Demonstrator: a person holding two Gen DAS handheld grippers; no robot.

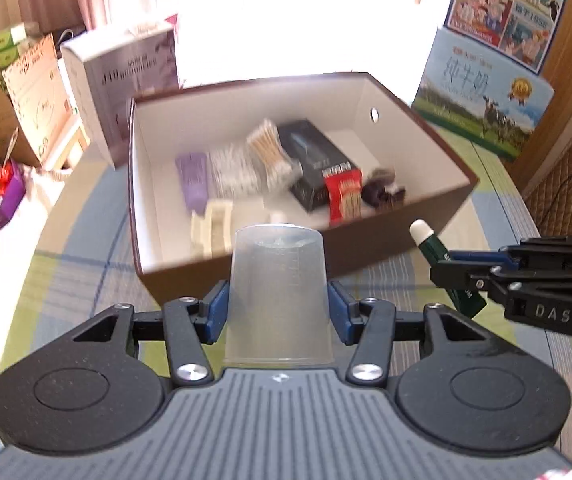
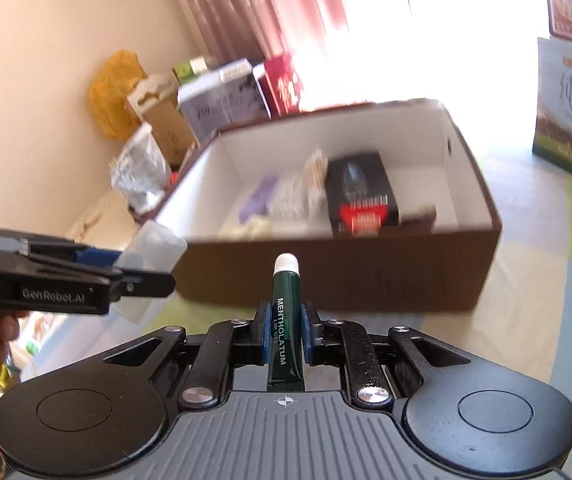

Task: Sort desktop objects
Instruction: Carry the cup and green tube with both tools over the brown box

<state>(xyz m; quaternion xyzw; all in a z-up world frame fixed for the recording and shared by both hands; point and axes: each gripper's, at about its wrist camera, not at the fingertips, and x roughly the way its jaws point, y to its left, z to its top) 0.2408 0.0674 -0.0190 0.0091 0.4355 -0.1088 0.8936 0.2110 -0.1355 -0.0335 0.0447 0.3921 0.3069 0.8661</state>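
**Both hands loaded, box next**

I'm carrying two items toward the brown box (image 1: 366,240) w/ both grippers at once. My left gripper (image 1: 277,312) is clamped on a clear plastic cup (image 1: 279,292), held upside down, blue pads pressing its walls on each side. My right gripper (image 2: 283,336) is pinching a dark green lip-gel tube (image 2: 284,320), white cap pointing fwd. Both are hanging above the tabletop (image 1: 85,264), just short of the box's near wall, neither yet over the opening.

Step in hand, as I judge it: the carry-to-box leg of the sort. The next move is calling for lifting each item over the near wall, finding a free patch, probably the bare floor at the right rear, then letting go one at a time so the hands aren't crowding each other.

The left wrist view is showing the box contents more fully: purple packet (image 1: 193,180), cotton swabs (image 1: 267,152), black carton (image 1: 318,164), red snack pack (image 1: 344,196); it's also catching the tube side-on. The right wrist view is giving the tube's lettering and the cup from the side, plus a yellow bag (image 2: 115,92) by the wall that the left view isn't showing.
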